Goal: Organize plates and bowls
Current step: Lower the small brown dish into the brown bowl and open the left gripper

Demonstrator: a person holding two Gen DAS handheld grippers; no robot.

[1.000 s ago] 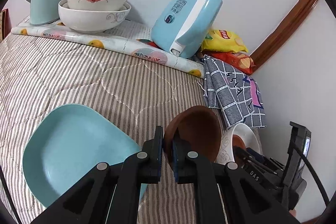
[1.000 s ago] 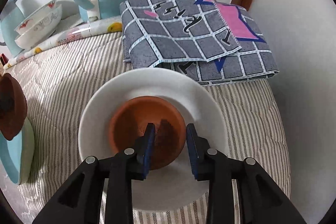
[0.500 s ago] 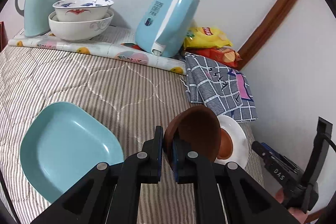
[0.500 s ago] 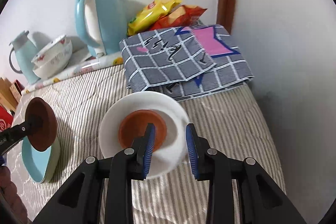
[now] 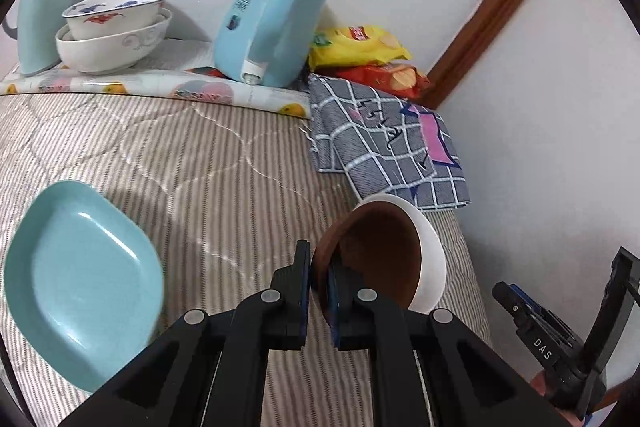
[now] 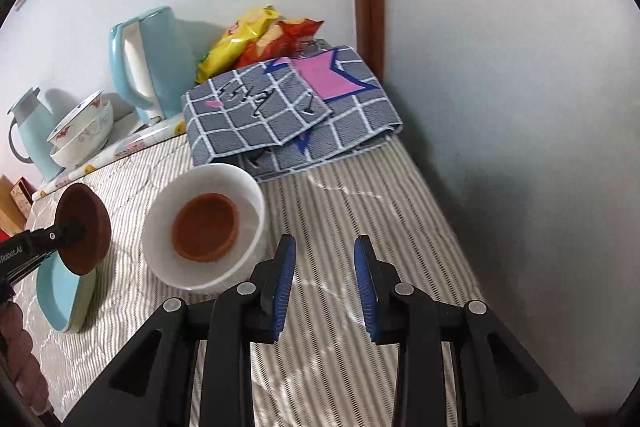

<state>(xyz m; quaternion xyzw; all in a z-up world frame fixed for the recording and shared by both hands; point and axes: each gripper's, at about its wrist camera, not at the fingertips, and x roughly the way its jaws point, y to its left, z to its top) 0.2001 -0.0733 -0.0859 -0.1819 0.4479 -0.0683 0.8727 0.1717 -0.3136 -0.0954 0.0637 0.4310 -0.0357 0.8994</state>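
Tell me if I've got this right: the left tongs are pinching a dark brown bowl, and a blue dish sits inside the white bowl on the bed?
Not quite. The dish inside the white bowl is orange-brown, not blue, as the right wrist view shows. The rest holds: the left tongs pinch the dark brown bowl.

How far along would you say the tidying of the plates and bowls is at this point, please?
Done: one brown dish sits inside the white plate. In hand: the left gripper clamps a second brown dish near that plate; the right gripper is open, holding nothing. Left: seating it, then the teal plate.
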